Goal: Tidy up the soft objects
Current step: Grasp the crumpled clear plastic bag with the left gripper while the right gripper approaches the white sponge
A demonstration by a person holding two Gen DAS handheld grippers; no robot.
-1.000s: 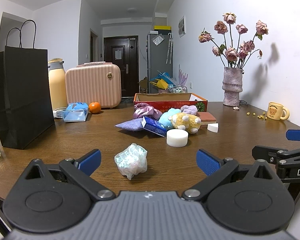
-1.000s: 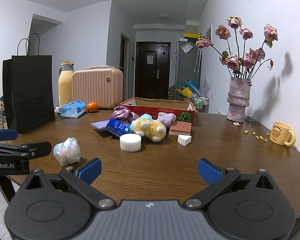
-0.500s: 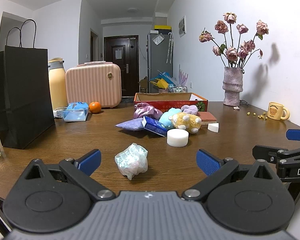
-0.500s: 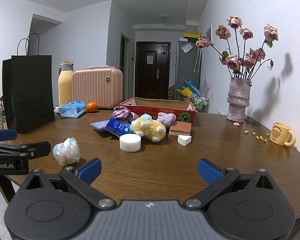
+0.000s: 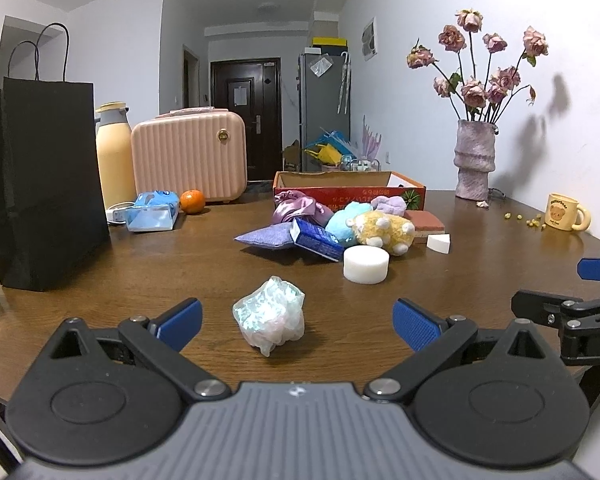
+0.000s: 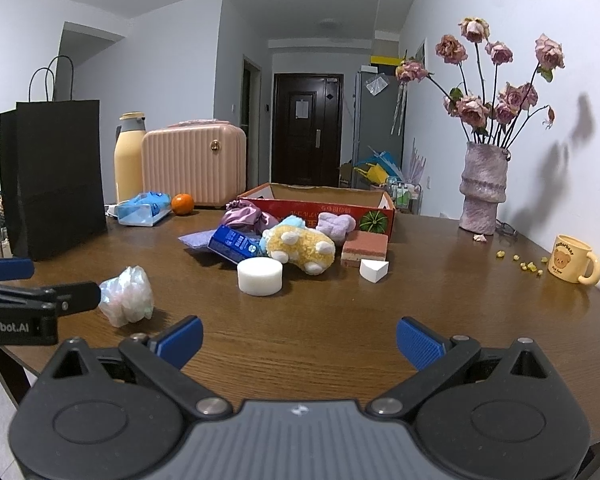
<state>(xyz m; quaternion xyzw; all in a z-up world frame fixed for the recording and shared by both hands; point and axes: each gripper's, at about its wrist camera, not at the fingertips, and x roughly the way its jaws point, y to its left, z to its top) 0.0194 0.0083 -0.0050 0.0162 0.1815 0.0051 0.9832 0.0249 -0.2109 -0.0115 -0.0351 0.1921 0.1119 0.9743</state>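
A crumpled pale plastic-wrapped bundle point(image 5: 269, 316) lies on the wooden table, just ahead of my open left gripper point(image 5: 296, 322) and between its fingers' line. It also shows in the right wrist view point(image 6: 127, 295). Further back lies a pile: a yellow plush point(image 5: 382, 228), a teal plush point(image 5: 342, 222), a purple pouch point(image 5: 266, 237), a blue packet point(image 5: 315, 238), a white foam cylinder point(image 5: 366, 264), satin cloth point(image 5: 296, 204). Behind stands an open red cardboard box point(image 5: 348, 189). My right gripper point(image 6: 298, 342) is open and empty over bare table.
A black paper bag point(image 5: 40, 184) stands at the left. A pink case point(image 5: 188, 158), a yellow flask point(image 5: 114, 156), a tissue pack point(image 5: 152, 212) and an orange point(image 5: 191, 201) are behind. A vase of dried roses point(image 5: 474, 160) and a yellow mug point(image 5: 564, 212) stand right.
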